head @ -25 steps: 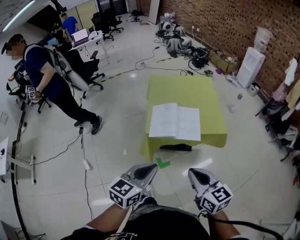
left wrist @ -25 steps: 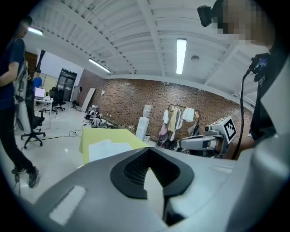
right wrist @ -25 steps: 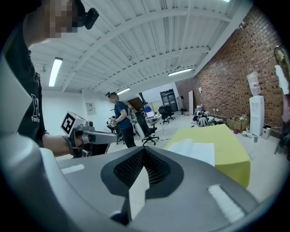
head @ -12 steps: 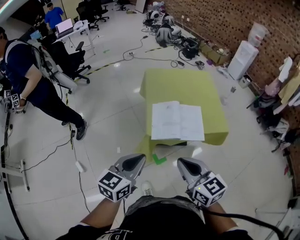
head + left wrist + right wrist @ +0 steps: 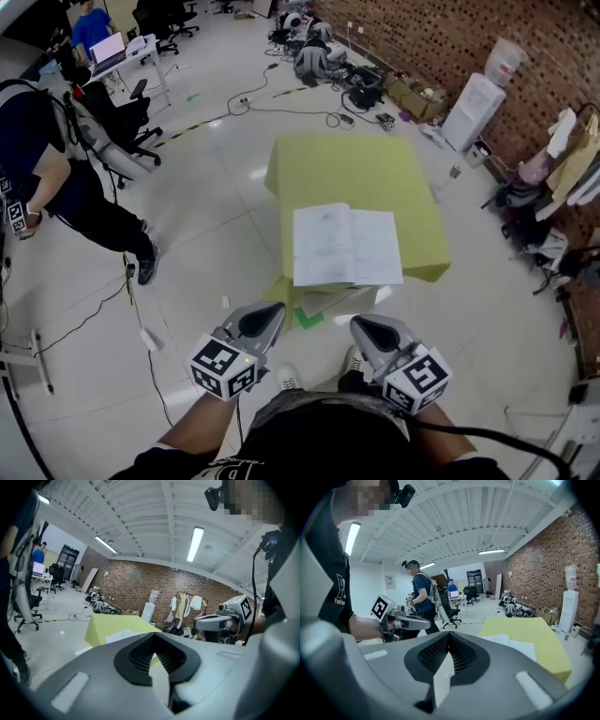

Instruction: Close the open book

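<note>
Book (image 5: 347, 246) lies open, pages up, at the near edge of a yellow-green table (image 5: 356, 164), straight ahead of both sets of fingertips & well apart from them, w/ bare floor (image 5: 216, 244) and a green tape mark (image 5: 307, 317) between. L gripper (image 5: 266, 318) and R gripper (image 5: 367, 329) sit side by side, each w/ fingers pressed together, nothing pinched. Person in dark top (image 5: 42, 155) stands far off left of L fingers; white water dispenser (image 5: 466, 111) by brick wall (image 5: 441, 37) is far ahead-right of R fingers.
</note>
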